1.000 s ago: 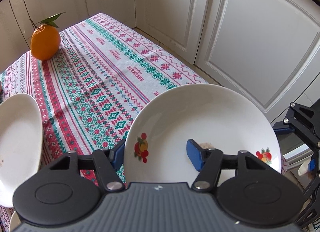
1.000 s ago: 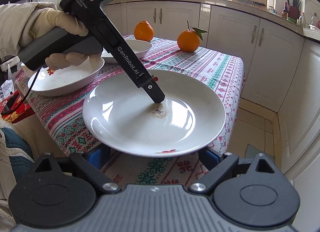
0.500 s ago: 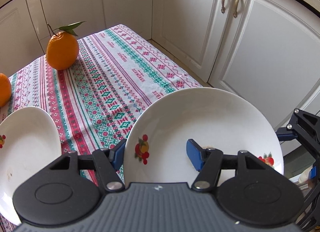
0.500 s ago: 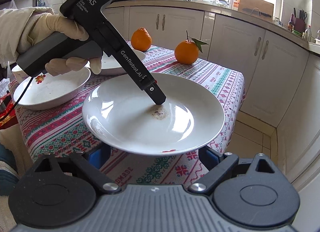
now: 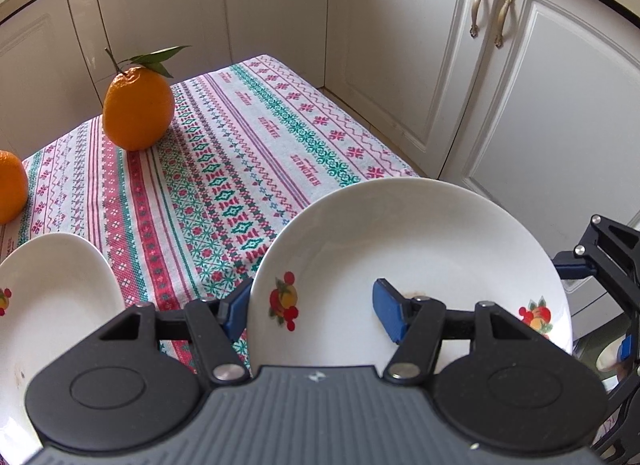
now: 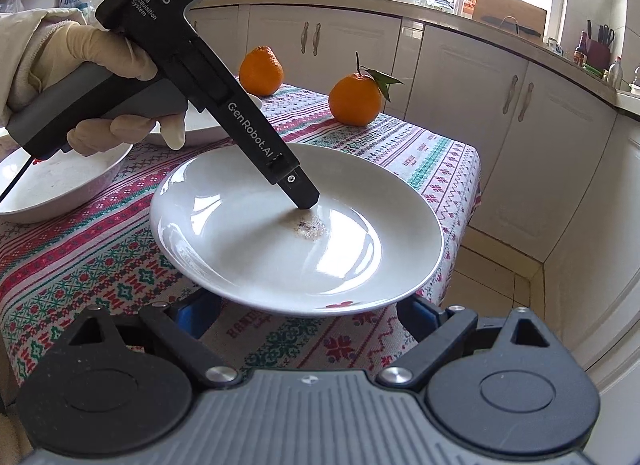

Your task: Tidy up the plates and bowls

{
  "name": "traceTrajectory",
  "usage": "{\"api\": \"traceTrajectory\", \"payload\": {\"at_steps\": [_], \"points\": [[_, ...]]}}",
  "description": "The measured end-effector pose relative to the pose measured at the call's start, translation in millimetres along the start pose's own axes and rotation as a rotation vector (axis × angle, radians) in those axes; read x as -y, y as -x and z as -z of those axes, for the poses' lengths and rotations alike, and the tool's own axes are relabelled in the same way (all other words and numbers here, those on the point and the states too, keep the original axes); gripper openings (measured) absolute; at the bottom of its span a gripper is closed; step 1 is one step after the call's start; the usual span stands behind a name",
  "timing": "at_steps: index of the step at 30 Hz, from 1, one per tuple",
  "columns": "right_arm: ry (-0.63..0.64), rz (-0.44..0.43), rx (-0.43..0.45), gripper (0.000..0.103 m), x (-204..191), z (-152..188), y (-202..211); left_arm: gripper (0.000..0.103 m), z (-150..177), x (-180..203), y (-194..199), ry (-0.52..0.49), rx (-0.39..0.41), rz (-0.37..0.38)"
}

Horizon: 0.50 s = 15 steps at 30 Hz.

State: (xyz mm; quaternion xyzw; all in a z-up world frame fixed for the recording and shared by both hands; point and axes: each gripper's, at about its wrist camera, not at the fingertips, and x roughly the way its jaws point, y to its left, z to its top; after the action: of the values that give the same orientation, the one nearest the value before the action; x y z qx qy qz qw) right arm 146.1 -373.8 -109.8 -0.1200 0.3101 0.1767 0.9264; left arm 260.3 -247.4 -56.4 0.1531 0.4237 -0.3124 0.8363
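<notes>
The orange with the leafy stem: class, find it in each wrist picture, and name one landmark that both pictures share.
Left wrist view: the orange with the leafy stem sits upper left, on the far part of the tablecloth.
Right wrist view: it sits upper centre-right, beyond the plate.
Shared landmark: the striped patterned tablecloth under it.

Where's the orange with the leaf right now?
The leafy orange sits on the striped tablecloth near the table's far end, beyond the held plate, right of the other orange.
</notes>
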Motion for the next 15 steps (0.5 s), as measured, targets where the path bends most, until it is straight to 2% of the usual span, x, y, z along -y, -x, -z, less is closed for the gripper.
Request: {"api": "traceTrajectory", "payload": {"at_steps": [15], "points": [[-0.015,0.006,-0.001,0.097,6.1,-3.1,-8.6,0.062,-3.7,-7.4,-10.1,0.017,0.009,-0.010]]}}
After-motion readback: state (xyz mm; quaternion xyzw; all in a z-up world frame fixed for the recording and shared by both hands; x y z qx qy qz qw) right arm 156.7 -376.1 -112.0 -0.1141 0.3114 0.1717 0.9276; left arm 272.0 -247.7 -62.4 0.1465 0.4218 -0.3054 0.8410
